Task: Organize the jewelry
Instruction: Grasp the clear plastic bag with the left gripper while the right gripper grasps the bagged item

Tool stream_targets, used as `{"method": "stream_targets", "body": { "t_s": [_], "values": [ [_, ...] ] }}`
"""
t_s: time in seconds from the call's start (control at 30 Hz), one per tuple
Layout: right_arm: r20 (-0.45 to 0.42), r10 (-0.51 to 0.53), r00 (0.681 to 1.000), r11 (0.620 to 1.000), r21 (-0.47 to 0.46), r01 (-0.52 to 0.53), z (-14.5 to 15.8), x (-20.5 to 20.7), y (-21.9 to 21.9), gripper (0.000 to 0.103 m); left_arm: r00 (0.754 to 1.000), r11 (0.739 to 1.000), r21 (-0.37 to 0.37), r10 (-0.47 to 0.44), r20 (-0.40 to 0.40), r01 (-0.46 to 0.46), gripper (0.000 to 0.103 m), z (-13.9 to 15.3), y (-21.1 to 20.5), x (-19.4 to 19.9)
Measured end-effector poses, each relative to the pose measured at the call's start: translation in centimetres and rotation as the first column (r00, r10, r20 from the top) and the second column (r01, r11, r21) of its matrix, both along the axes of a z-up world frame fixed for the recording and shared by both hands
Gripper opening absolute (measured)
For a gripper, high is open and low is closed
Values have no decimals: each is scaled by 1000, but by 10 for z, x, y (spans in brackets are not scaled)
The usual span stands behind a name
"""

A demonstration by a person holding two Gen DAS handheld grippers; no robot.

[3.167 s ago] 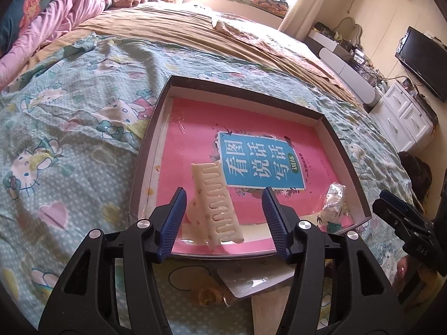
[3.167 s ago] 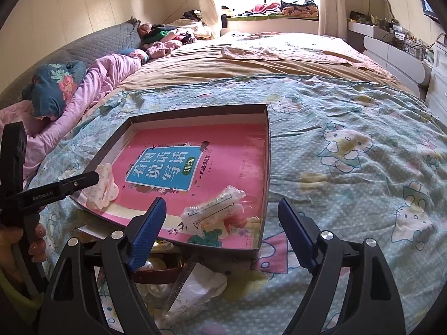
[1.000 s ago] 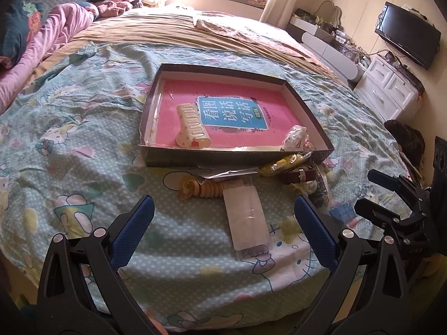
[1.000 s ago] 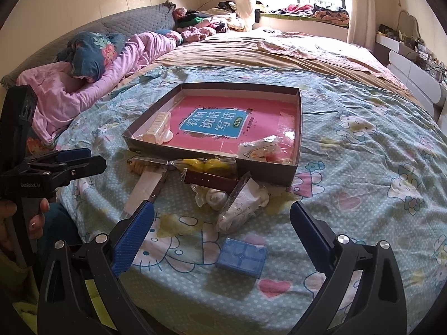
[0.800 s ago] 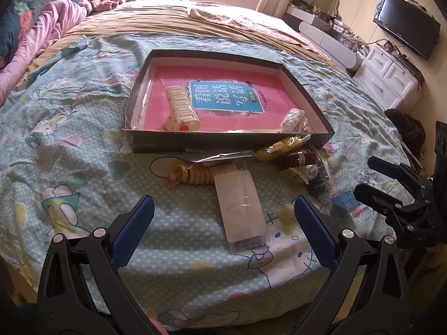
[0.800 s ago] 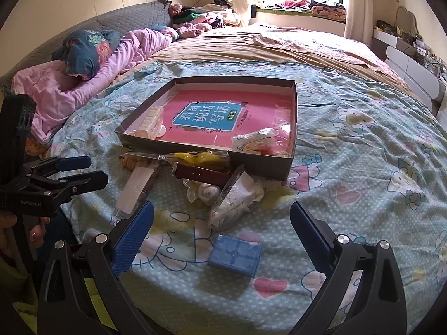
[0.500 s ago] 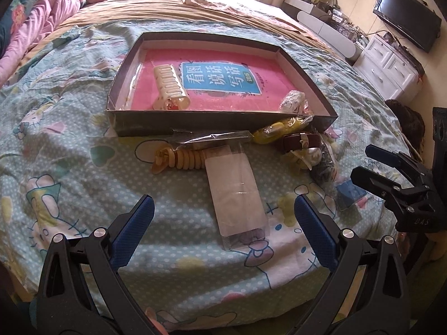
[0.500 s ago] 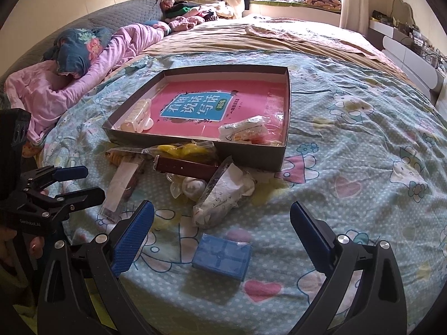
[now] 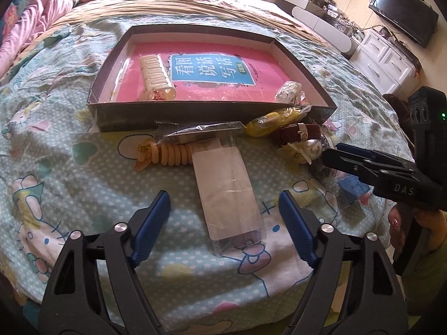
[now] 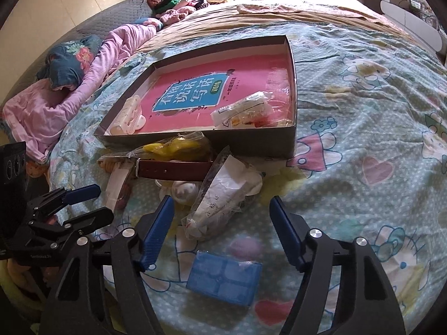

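A dark tray (image 9: 125, 122) with a pink book in it lies on the bed and holds a cream hair claw (image 9: 155, 75) and a small packet (image 9: 289, 92). In front of it lie a flat clear packet (image 9: 226, 192), a beige spiral clip (image 9: 164, 155), a yellow bagged item (image 9: 276, 120) and a brown strap (image 9: 299, 134). My left gripper (image 9: 223, 215) is closing; the clear packet lies between its fingers, untouched. My right gripper (image 10: 220, 217) is closing too, just short of a crumpled white bag (image 10: 220, 195), above a blue box (image 10: 223, 276).
The bed has a cartoon-print cover (image 10: 363, 139) with pink bedding (image 10: 56, 106) at its left side. White drawers (image 9: 388, 61) and a TV (image 9: 402, 11) stand to the right. A hand (image 9: 399, 223) holds the right gripper's handle.
Both grippers have sunk toward the items in front of the tray, and both pairs of jaws have narrowed. Nothing on the bed has moved.
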State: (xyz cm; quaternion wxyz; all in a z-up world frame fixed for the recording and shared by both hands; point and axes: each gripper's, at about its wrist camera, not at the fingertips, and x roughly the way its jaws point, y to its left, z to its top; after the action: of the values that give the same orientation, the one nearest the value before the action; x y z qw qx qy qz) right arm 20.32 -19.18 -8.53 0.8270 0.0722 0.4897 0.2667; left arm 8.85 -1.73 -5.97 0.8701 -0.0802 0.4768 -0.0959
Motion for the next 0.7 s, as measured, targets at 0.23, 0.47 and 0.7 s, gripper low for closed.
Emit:
{"method": "stream_targets", "body": {
  "t_s": [0.23, 0.47, 0.7],
  "values": [
    [-60, 1, 998, 995, 97, 5, -10, 6, -1, 56, 1000, 1000, -3, 0, -3, 0, 68, -4, -3, 4],
    [-63, -11, 998, 987, 158, 21, -7, 6, -17, 37, 1000, 999, 32, -13, -6, 13, 53, -10, -11, 9],
    [-35, -43, 998, 987, 153, 48, 1, 4, -35, 27, 999, 998, 58, -34, 15, 33, 37, -9, -13, 6]
  ]
}}
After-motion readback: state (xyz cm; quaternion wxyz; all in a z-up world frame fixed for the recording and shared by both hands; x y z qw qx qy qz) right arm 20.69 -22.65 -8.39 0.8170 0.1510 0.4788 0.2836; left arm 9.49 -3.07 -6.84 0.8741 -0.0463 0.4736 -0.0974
